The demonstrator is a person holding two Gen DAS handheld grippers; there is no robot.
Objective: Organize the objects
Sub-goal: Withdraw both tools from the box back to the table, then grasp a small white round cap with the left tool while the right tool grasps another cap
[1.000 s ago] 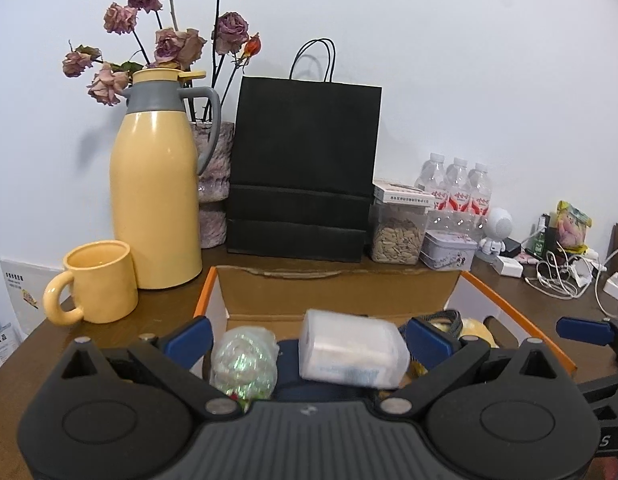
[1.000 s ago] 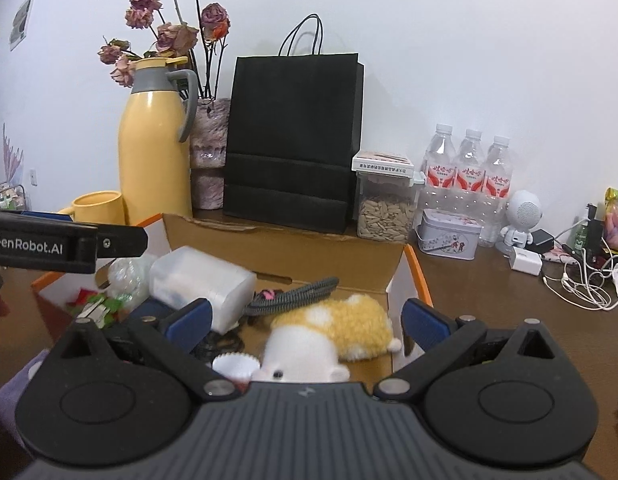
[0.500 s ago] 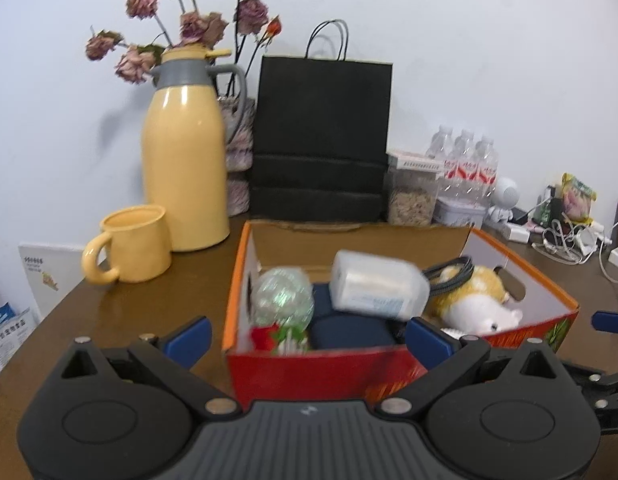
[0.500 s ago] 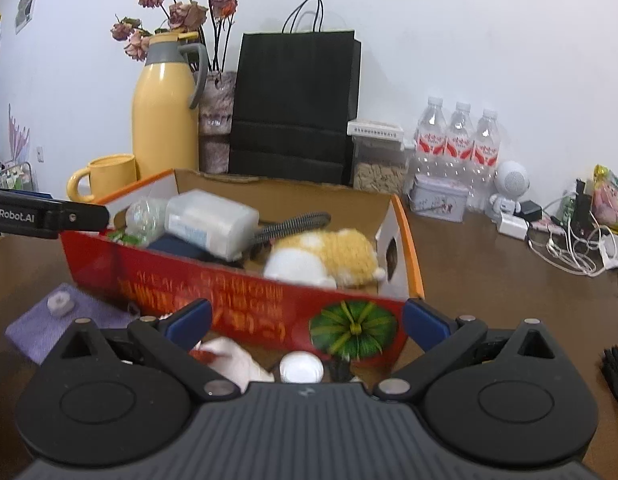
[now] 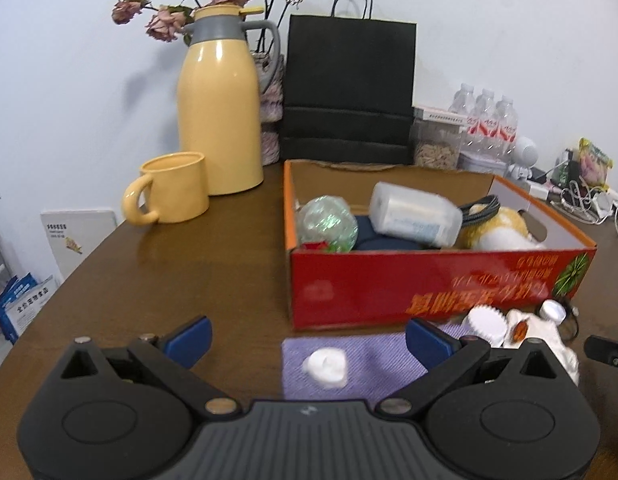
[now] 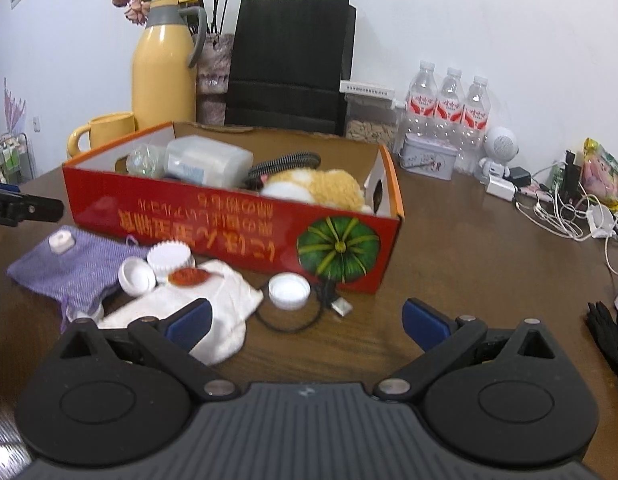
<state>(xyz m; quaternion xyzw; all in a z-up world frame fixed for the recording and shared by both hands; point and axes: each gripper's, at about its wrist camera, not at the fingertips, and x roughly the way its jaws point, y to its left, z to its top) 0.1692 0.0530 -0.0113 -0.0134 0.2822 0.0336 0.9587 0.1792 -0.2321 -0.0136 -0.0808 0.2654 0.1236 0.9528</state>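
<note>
left wrist view:
left hand-held gripper [image 5: 307, 338]: fingers spread wide, nothing between them, low over the worktop [image 5: 197, 272]
open room: bare brown wood left of the red box [image 5: 429, 284], up to the rounded left edge
red box: cardboard, open top, orange rim; holds a clear crinkly ball [image 5: 327, 224], a frosted plastic case [image 5: 415, 214], a yellow plush toy [image 5: 497, 228]
purple cloth [image 5: 349, 360]: woven, flat, just in front of the box, small white cap [image 5: 325, 366] on it
in the way: yellow mug [image 5: 169, 188] and yellow thermos [image 5: 219, 108] behind left; black paper bag [image 5: 349, 92] behind box

right wrist view:
right hand-held gripper [image 6: 307, 326]: fingers apart, empty
open room: clear wood right of the box [image 6: 229, 216]
loose things: white cloth [image 6: 213, 312], ridged white lid [image 6: 169, 258], round white lids [image 6: 136, 278] [image 6: 289, 290], black cable loop [image 6: 293, 318], all close to the box front
right edge: tangled white cables [image 6: 565, 212], water bottles [image 6: 449, 108], tin [image 6: 427, 156]
</note>
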